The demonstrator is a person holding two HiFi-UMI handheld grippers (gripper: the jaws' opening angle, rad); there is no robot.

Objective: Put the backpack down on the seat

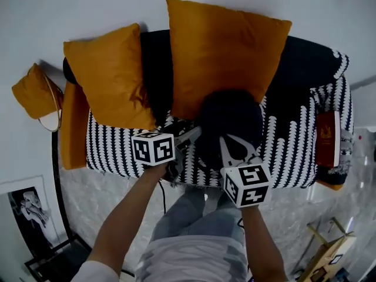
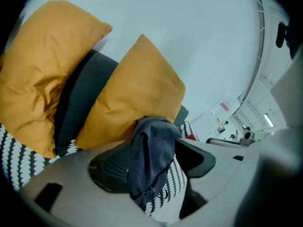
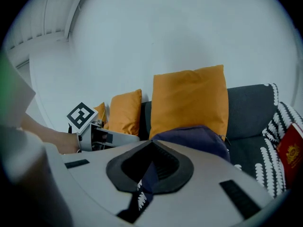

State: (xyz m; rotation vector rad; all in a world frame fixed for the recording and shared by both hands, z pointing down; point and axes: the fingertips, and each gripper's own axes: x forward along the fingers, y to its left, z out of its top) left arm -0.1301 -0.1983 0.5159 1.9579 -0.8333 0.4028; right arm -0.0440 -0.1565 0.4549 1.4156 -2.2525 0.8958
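Sofa seat (image 1: 288,151), striped cover, w/ big orange cushion (image 1: 223,46) behind. Dark backpack (image 1: 229,119) sits on the seat, leaning on that cushion. Looks soft, floppy, prob light; it'll slump, so best taken by a strap, not the cloth. My left gripper (image 1: 191,135) is wide, a fabric fold (image 2: 151,150) loose btw its jaws. Right gripper (image 3: 151,148) pinches a thin strap (image 3: 142,193).
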